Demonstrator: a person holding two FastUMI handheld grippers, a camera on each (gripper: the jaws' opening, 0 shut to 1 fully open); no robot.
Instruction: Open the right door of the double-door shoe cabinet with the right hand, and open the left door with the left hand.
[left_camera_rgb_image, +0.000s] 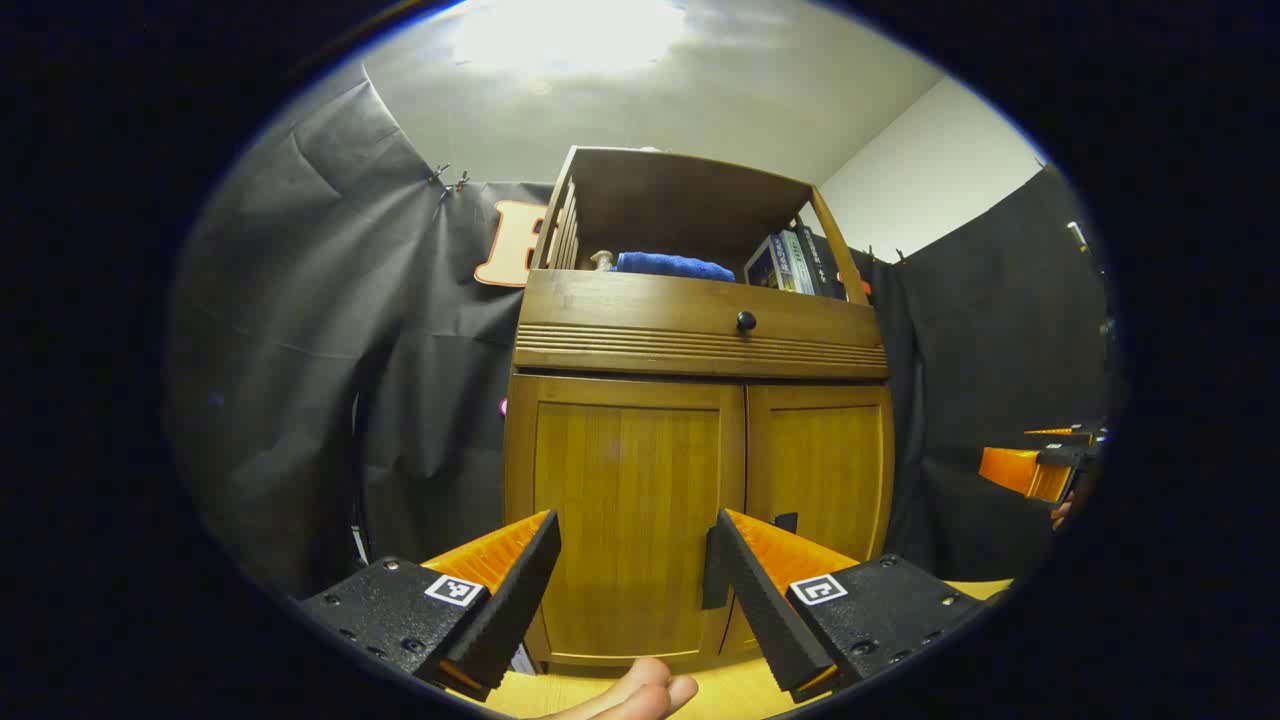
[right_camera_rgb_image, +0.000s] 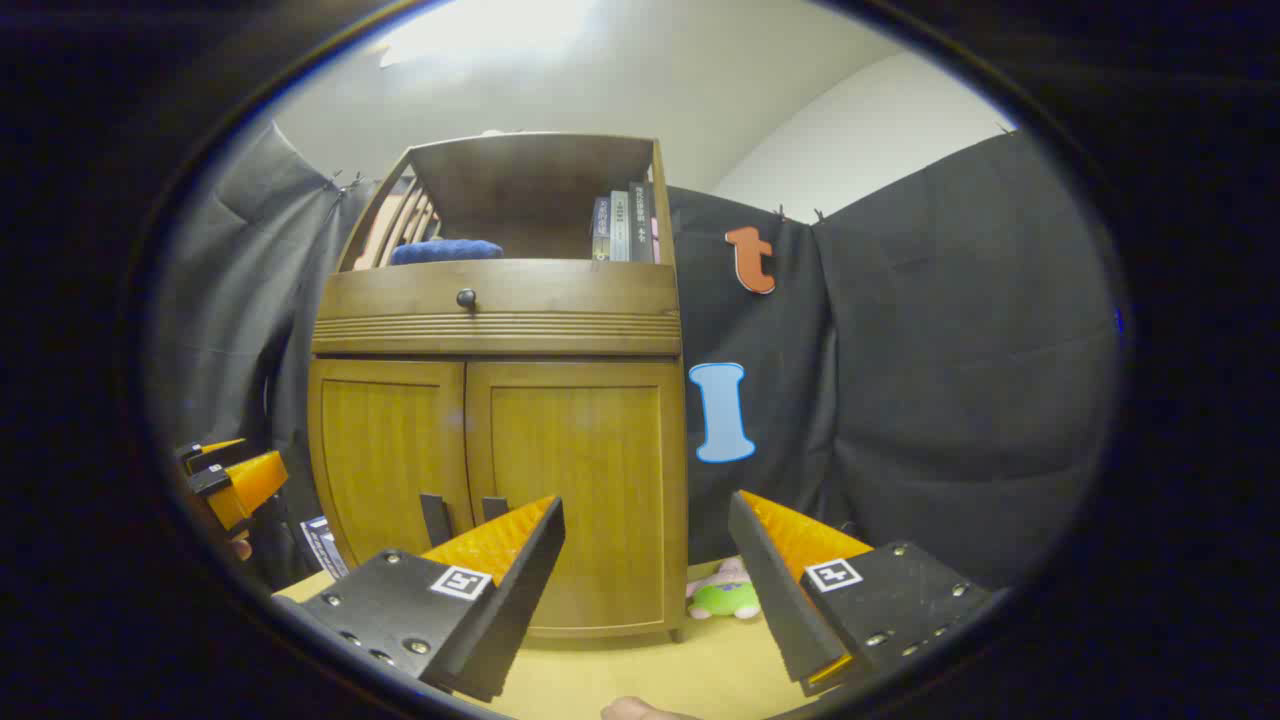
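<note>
The wooden shoe cabinet (left_camera_rgb_image: 700, 330) stands ahead with both doors closed. In the left gripper view its left door (left_camera_rgb_image: 625, 500) lies between my fingers, a short way off, and the right door (left_camera_rgb_image: 825, 465) has a dark handle (left_camera_rgb_image: 787, 521) near the centre seam. My left gripper (left_camera_rgb_image: 636, 525) is open and holds nothing. In the right gripper view the right door (right_camera_rgb_image: 585, 470) and left door (right_camera_rgb_image: 385, 450) show two dark handles (right_camera_rgb_image: 435, 520) beside the seam. My right gripper (right_camera_rgb_image: 646, 505) is open, empty, and aimed at the cabinet's right edge.
A drawer with a round knob (right_camera_rgb_image: 466, 297) sits above the doors. A blue cloth (right_camera_rgb_image: 445, 250) and books (right_camera_rgb_image: 625, 225) are on the open shelf. A small green and pink toy (right_camera_rgb_image: 725, 595) lies on the yellow floor (right_camera_rgb_image: 650, 670) by the cabinet's right foot. Black cloth walls surround it.
</note>
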